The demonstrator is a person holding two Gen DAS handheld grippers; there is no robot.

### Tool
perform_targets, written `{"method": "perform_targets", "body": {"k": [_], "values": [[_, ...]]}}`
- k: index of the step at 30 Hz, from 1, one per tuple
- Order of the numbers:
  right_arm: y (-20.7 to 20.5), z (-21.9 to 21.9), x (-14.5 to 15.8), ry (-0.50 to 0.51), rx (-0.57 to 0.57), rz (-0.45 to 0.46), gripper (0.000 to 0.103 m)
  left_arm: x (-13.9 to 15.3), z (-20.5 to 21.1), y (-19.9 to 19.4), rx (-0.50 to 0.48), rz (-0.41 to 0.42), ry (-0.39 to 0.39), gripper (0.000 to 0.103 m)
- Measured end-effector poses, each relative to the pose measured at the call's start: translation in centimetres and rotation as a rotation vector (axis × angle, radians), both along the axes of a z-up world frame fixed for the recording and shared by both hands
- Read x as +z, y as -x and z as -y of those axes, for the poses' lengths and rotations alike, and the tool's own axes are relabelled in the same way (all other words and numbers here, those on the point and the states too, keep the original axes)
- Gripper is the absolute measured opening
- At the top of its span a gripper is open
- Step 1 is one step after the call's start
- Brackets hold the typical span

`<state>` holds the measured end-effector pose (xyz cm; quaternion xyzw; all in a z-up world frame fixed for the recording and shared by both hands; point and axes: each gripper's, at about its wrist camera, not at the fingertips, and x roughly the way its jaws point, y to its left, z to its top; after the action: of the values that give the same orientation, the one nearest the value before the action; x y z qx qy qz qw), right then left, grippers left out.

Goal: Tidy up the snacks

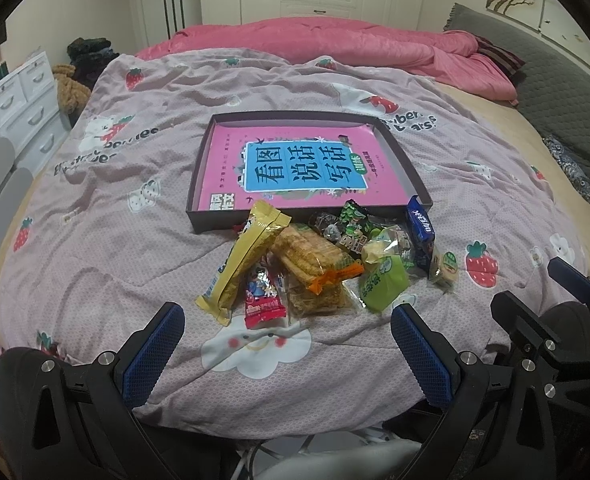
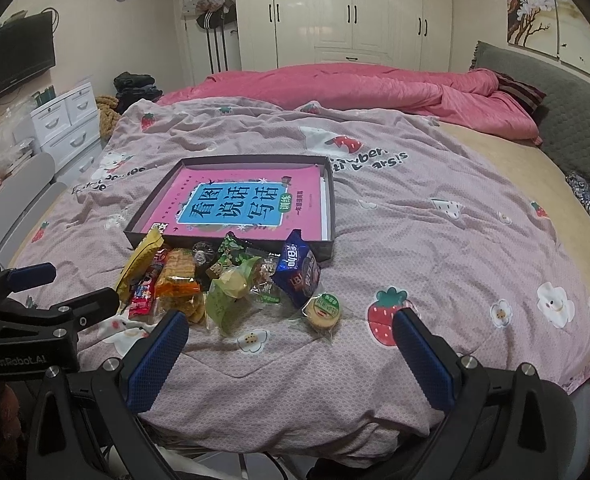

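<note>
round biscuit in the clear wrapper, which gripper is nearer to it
Right. The right gripper sits open just short of the round biscuit, slightly to its left. The left gripper is open further left, before the red packet.

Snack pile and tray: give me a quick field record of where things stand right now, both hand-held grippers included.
surface: pink strawberry-print quilt on a bed
tray: shallow dark cardboard box, holding only a pink book with blue title panel
snacks: heap of wrapped packets on the quilt, against the tray's near wall, none inside
leftmost packet: long yellow foil wrapper
rightmost packet: round biscuit in clear wrapper with green label
blue packet: blue Oreo pack, leaning on the tray's near right corner
left hand-held gripper: open, empty
right hand-held gripper: open, empty
</note>
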<state>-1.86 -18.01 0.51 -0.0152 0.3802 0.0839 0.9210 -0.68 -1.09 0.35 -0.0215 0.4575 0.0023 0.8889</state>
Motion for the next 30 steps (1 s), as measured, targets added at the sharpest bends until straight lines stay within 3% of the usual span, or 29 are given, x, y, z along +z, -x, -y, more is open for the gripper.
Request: {"method": "perform_targets", "body": {"k": [7, 17, 24, 30], "values": [[-0.2, 0.2, -0.1, -0.008, -0.004, -0.004, 0.102, -0.5, -1.2, -0.8, -0.001, -0.021, 0.014, 0.103], [-1.9, 1.7, -0.7, -0.063, -0.046, -0.046, 0.102, -1.2, -7.1, -2.9, 0.096, -0.053, 0.060, 0.103], [-3.8, 2.3, -1.8, -0.065, -0.050, -0.092, 0.102, -3.4, -7.9, -5.0, 0.017, -0.129, 0.066, 0.103], [-6.1, 3.5, -4.2, -0.081, -0.083, -0.192, 0.102, -5.6, -7.6, -6.6, -0.022, -0.174, 0.047, 0.103]]}}
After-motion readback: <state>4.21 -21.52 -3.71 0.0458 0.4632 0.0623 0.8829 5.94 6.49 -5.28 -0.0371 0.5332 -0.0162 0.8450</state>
